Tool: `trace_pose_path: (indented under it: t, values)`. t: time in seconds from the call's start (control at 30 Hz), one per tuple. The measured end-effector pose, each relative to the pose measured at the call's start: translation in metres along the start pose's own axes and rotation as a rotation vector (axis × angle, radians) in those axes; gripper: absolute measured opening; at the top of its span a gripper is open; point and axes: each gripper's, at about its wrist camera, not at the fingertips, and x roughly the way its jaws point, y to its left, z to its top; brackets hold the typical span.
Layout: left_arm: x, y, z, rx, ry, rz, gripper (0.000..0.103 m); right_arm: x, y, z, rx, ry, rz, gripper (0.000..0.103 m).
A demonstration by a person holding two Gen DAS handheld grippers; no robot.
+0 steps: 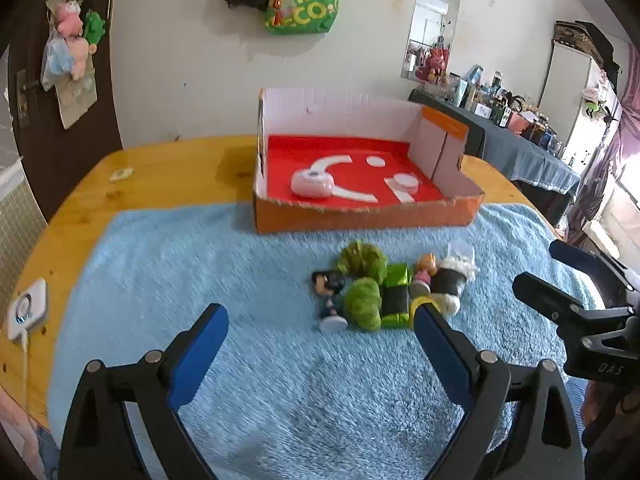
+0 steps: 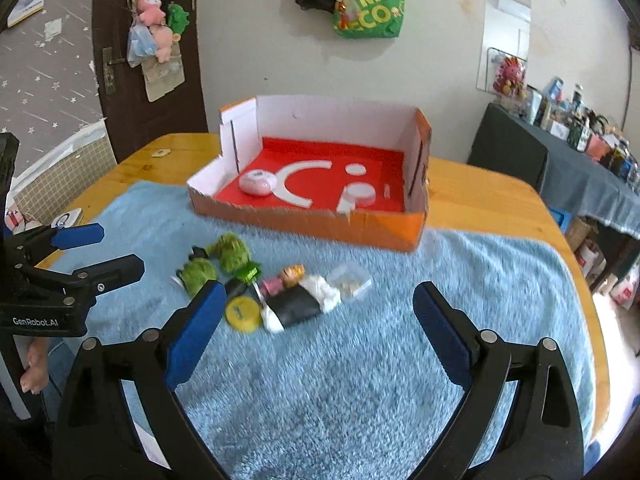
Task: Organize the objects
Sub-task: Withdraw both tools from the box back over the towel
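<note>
two grippers, both spread wide and holding nothing: my left gripper (image 1: 322,322) and my right gripper (image 2: 316,300) hover over the fluffy light-blue towel (image 1: 248,360) on the wooden table (image 1: 168,168). the landmark is the orange cardboard box with a red floor (image 2: 384,232), open at the top. inside it already sit a pink oval gadget (image 2: 258,182) and a small white round tub (image 2: 362,193). the rest is a tight heap on the towel just in front of the box: two green fuzzy plush pieces (image 2: 218,262), a dark-haired little figurine (image 1: 330,286), a green and black block (image 1: 396,294), a yellow round lid (image 2: 243,313), a small blonde doll in pink (image 2: 286,278), a black and white rolled cloth bundle (image 2: 302,302), a clear plastic tub (image 2: 350,278).

what worries me: the pieces touch each other, so closing on one may drag or pinch its neighbour. the plush will squash and could slip. both frames are blurred, so my aim is uncertain.
</note>
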Motion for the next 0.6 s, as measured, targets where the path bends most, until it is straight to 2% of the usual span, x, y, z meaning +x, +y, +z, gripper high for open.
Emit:
trace_pose_path:
  t: [0.27, 0.6]
  values:
    - [0.017, -0.007, -0.016, 0.007, 0.047, 0.002, 0.096, 0.016, -0.01, -0.025, 0.033, 0.051, -0.005, 0.096]
    - [0.032, -0.008, -0.032, -0.003, 0.098, 0.006, 0.096, 0.028, -0.011, -0.039, 0.039, 0.09, 0.006, 0.096]
